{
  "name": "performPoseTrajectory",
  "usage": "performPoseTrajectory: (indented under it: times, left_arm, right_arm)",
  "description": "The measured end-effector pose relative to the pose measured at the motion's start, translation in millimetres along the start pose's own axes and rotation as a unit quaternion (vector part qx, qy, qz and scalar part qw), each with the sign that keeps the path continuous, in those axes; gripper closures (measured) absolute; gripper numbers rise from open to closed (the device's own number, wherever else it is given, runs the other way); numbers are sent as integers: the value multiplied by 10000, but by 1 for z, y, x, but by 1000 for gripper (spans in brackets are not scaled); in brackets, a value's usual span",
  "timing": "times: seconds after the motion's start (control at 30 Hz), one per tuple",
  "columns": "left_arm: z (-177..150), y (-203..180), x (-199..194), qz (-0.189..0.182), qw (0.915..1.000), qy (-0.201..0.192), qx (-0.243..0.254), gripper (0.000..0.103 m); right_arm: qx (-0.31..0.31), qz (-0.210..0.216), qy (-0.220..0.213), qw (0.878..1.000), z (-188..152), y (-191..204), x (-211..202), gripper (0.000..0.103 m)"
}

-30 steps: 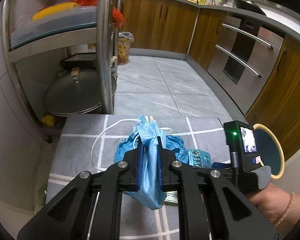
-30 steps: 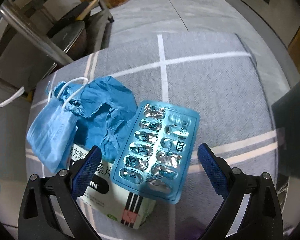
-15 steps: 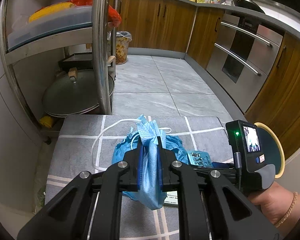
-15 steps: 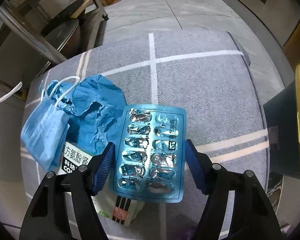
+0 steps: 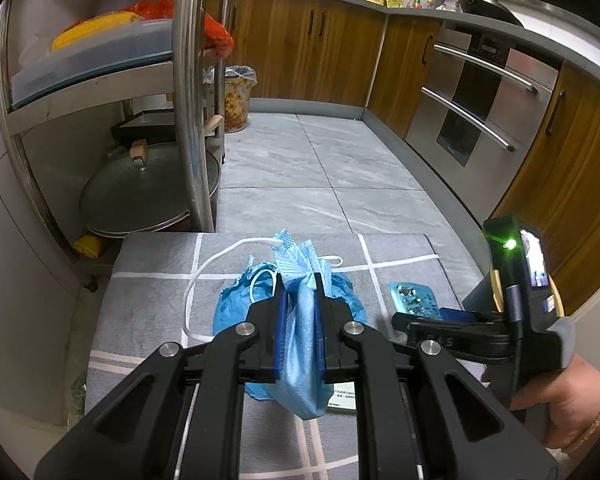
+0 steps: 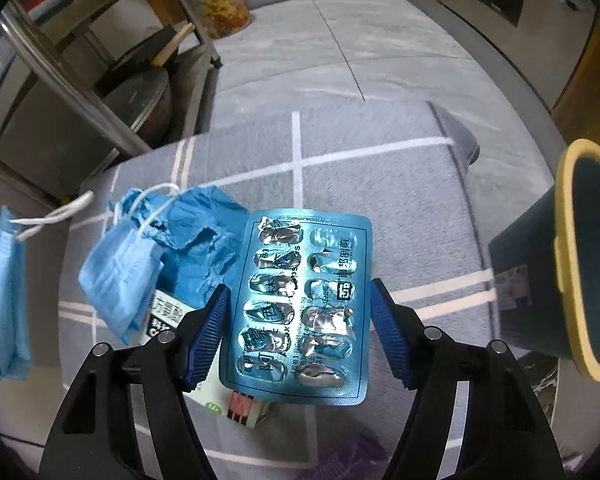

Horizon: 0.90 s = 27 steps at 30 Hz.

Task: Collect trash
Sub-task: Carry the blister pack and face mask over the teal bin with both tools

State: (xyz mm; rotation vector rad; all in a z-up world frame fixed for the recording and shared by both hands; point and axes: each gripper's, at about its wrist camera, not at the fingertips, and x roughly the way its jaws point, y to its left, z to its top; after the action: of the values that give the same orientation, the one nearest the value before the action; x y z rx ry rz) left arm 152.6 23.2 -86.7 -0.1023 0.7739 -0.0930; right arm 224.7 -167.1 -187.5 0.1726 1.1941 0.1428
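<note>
Left gripper (image 5: 299, 308) jaws clamped on one blue mask (image 5: 300, 364); right gripper (image 6: 298, 308) jaws grip one blister pack (image 6: 300, 304). Second mask (image 6: 120, 276) (plus one crumpled glove (image 6: 204, 236), one medicine box (image 6: 168, 316)) at nine o'clock; bin (image 6: 580, 256) at three.

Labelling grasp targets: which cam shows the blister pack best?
Right wrist. The blister pack fills the centre, face-on, every emptied pocket visible, between the right gripper fingers. Left wrist shows only a small foreshortened sliver beyond the mask held by the left gripper.
</note>
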Motion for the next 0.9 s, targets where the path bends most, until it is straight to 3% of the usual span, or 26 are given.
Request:
performPoseTrajectory:
  times: [0.53,0.9]
  left_arm:
    - [7,-39,-6,-186,9989,-176,404,92]
    - [2,-72,-2,-346,9962,-93,794,92]
  right_arm:
    - [-185,73,-1198,9926,13,-40,-137,32]
    - [-145,-150,-1533,9880,-11,-91,-185,33]
